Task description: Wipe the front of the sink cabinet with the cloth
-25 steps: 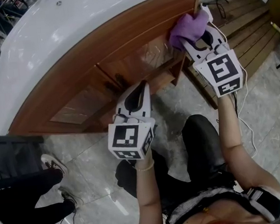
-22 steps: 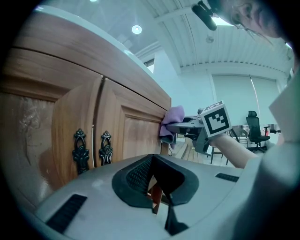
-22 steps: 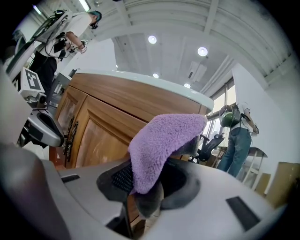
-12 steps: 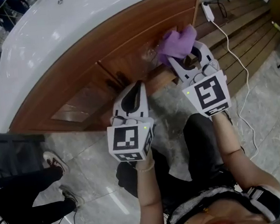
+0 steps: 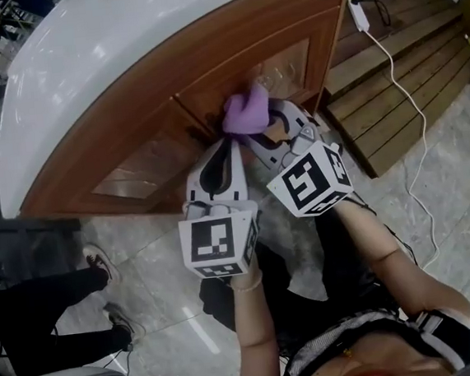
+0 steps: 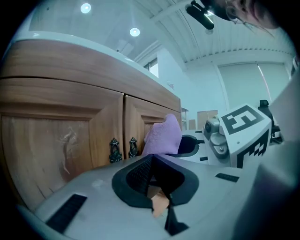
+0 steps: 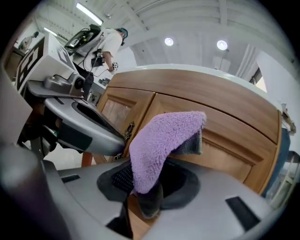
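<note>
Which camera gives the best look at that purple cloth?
The right gripper view: the cloth fills mid-frame, clamped in the right gripper. The head view shows it small against the cabinet door; the left gripper view shows only its top.

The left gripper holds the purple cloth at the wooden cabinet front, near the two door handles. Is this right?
No. The right gripper holds the purple cloth between its jaws, as the right gripper view shows. The rest stands: the cloth is at the wooden cabinet front, near the two door handles.
</note>
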`<state>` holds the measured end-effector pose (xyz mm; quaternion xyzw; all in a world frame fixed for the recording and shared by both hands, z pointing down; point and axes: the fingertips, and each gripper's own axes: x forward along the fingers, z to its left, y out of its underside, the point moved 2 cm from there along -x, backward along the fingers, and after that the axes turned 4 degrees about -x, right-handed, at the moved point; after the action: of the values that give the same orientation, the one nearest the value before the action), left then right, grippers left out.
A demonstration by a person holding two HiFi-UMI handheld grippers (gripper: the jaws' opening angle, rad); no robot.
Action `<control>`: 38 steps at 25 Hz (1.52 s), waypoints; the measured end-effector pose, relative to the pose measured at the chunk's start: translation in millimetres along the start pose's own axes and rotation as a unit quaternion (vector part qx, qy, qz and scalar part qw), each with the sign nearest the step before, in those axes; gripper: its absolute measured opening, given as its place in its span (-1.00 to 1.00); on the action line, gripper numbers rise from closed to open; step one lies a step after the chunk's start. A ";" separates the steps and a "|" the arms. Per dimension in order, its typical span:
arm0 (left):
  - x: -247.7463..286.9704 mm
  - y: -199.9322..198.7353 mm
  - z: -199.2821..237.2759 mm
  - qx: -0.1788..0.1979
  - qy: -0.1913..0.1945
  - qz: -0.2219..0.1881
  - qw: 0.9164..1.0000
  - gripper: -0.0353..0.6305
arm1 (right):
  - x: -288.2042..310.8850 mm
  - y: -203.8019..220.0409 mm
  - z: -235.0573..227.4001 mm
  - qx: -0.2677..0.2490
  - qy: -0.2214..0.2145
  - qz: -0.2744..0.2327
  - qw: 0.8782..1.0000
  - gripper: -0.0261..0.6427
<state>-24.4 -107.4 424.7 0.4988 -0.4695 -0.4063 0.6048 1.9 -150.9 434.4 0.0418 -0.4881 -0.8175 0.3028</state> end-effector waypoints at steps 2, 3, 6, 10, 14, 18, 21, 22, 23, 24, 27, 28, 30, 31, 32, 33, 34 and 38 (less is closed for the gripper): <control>-1.8 -0.7 1.7 0.001 -0.003 -0.001 1.000 -0.89 | 4.0 -2.4 2.3 -0.007 0.003 0.000 1.000 -0.42; -2.2 -0.8 2.4 -0.001 -0.004 -0.001 1.000 -0.89 | 5.3 -2.7 2.2 -0.012 0.008 0.002 1.000 -0.42; -2.6 -0.1 3.5 -0.002 -0.002 0.000 1.000 -0.89 | 6.9 -2.4 2.0 -0.018 0.017 0.001 1.000 -0.42; -3.0 -0.1 3.2 0.008 -0.004 0.002 1.000 -0.89 | 7.2 -1.8 2.1 -0.018 0.020 -0.001 1.000 -0.42; -1.0 -0.1 -1.7 0.013 0.002 0.005 1.000 -0.89 | 7.2 0.5 1.1 -0.018 0.021 0.001 1.000 -0.42; 2.3 1.3 -2.3 0.007 0.005 0.008 1.000 -0.89 | 9.7 6.6 -3.1 -0.015 0.024 0.008 1.000 -0.42; 3.6 1.5 -4.7 0.002 0.010 0.007 1.000 -0.89 | 10.0 11.9 -7.0 -0.018 0.029 0.017 0.999 -0.42; 3.8 1.7 -5.9 0.003 0.011 0.008 1.000 -0.89 | 9.6 12.4 -7.5 -0.018 0.028 0.017 0.999 -0.42; 4.3 1.8 -7.1 0.005 0.012 0.009 1.000 -0.89 | 9.5 12.6 -7.9 -0.018 0.028 0.017 0.999 -0.42; 5.1 1.7 -8.2 0.007 0.013 0.010 1.000 -0.89 | 9.4 13.0 -8.6 -0.019 0.027 0.018 0.999 -0.42; 7.3 1.9 -9.5 0.004 0.016 0.008 1.000 -0.89 | 8.5 18.3 -12.6 -0.014 0.031 0.024 0.999 -0.42; 7.3 2.5 -9.4 0.003 0.016 0.007 1.000 -0.89 | 7.6 21.0 -14.2 -0.011 0.033 0.025 0.999 -0.42; 7.0 3.8 -9.7 0.004 0.016 0.007 1.000 -0.89 | 5.4 26.0 -17.5 -0.004 0.039 0.028 0.999 -0.42; 7.1 4.1 -10.0 0.004 0.017 0.007 1.000 -0.89 | 4.5 28.0 -19.1 -0.002 0.041 0.029 0.999 -0.42; 7.5 4.3 -10.4 0.004 0.017 0.007 1.000 -0.89 | 3.8 29.7 -20.5 -0.002 0.042 0.031 0.999 -0.42; 8.1 4.4 -10.8 0.005 0.016 0.008 1.000 -0.89 | 3.1 31.1 -21.9 -0.003 0.042 0.032 0.999 -0.42; 8.8 4.4 -11.4 0.005 0.016 0.008 1.000 -0.89 | 2.6 32.1 -23.1 -0.004 0.043 0.033 0.999 -0.42; 10.9 5.1 -13.3 0.005 0.019 0.009 1.000 -0.89 | 1.1 34.6 -25.6 -0.006 0.044 0.036 0.998 -0.42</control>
<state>-8.8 -114.0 430.7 0.5051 -0.4644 -0.3895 0.6144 26.1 -183.0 449.8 0.0589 -0.4708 -0.8063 0.3532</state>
